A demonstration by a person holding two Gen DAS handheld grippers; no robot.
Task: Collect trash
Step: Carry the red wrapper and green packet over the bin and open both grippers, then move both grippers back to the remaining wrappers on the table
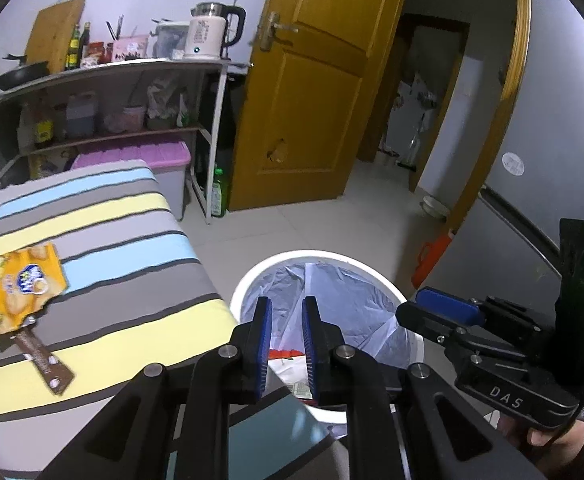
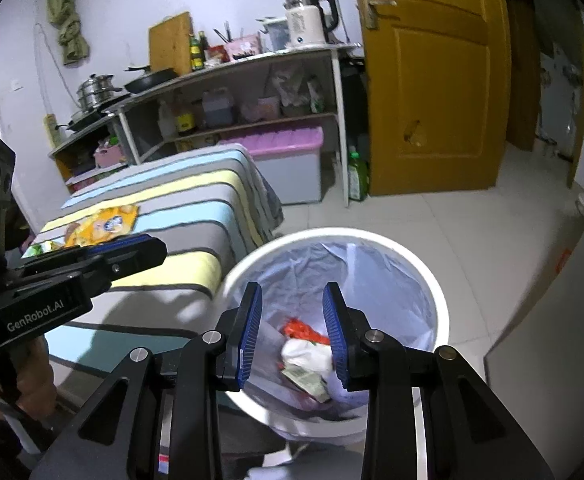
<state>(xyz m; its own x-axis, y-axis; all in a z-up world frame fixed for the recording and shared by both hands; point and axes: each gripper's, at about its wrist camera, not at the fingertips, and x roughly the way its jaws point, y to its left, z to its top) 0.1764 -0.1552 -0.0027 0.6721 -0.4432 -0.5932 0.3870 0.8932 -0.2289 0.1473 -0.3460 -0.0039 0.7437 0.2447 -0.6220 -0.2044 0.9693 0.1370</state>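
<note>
pale floor tiles and a yellow-brown wooden door [image 1: 312, 92] fill the background of your left wrist view, with a cluttered shelf rack [image 1: 104, 76] bearing an electric kettle [image 1: 212, 32] at upper left. your left gripper [image 1: 287, 344] hangs over the near rim of the white trash bin [image 1: 248, 280] with its blue pads a narrow gap apart and nothing between them. on the striped bedcover [image 1: 132, 240] to the left lie an orange snack bag [image 1: 16, 288] and a brown wrapper [image 1: 44, 360] touching its lower edge. in your right wrist view, the right gripper [image 2: 292, 336] sits above the bin [image 2: 440, 300], jaws parted wider and empty; crumpled red and white trash [image 2: 308, 344] lies inside the liner. the snack bag [image 2: 108, 224] rests on the bed beyond your left gripper [image 2: 132, 248].
</note>
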